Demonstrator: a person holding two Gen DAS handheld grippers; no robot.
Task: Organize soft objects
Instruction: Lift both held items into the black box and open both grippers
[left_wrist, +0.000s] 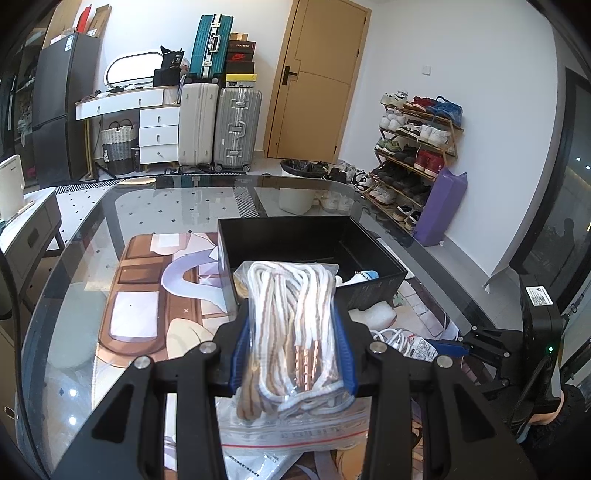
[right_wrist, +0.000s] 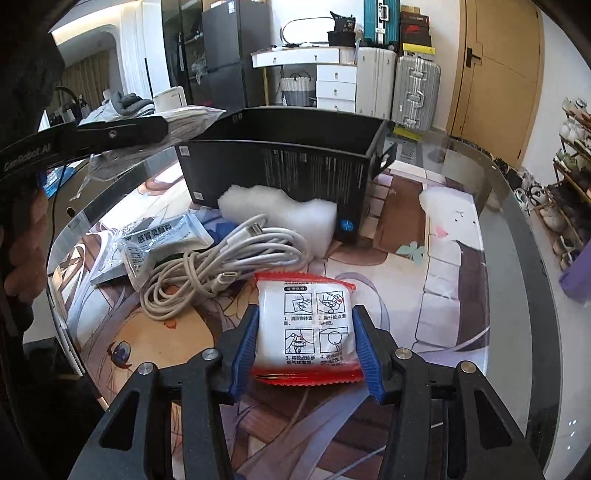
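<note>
Glass table (right_wrist: 491, 280) with a curved rim, laid over a printed cartoon mat (right_wrist: 443, 236); bright room behind, with a wooden door (left_wrist: 317, 77), three suitcases (left_wrist: 236, 129) by a white dresser (left_wrist: 155, 122), and a shoe rack (left_wrist: 417, 147) along the right wall. One black box (left_wrist: 314, 240), open-topped, at the far middle of the mat, well in from the table edge, with bare glass beyond and to its left. Left gripper (left_wrist: 293, 325) clamped on one clear bag of laces (left_wrist: 295, 314), lifted just near of the box. Right gripper (right_wrist: 304, 350) low over the near mat, blue pads pressed to both sides of one red-edged white packet (right_wrist: 306, 325). On the mat left of it: one tangle of white cables (right_wrist: 221, 258), one silver sachet (right_wrist: 162, 236), and one lump of white stuffing (right_wrist: 280, 214) touching the box wall. Open mat to the right.
</note>
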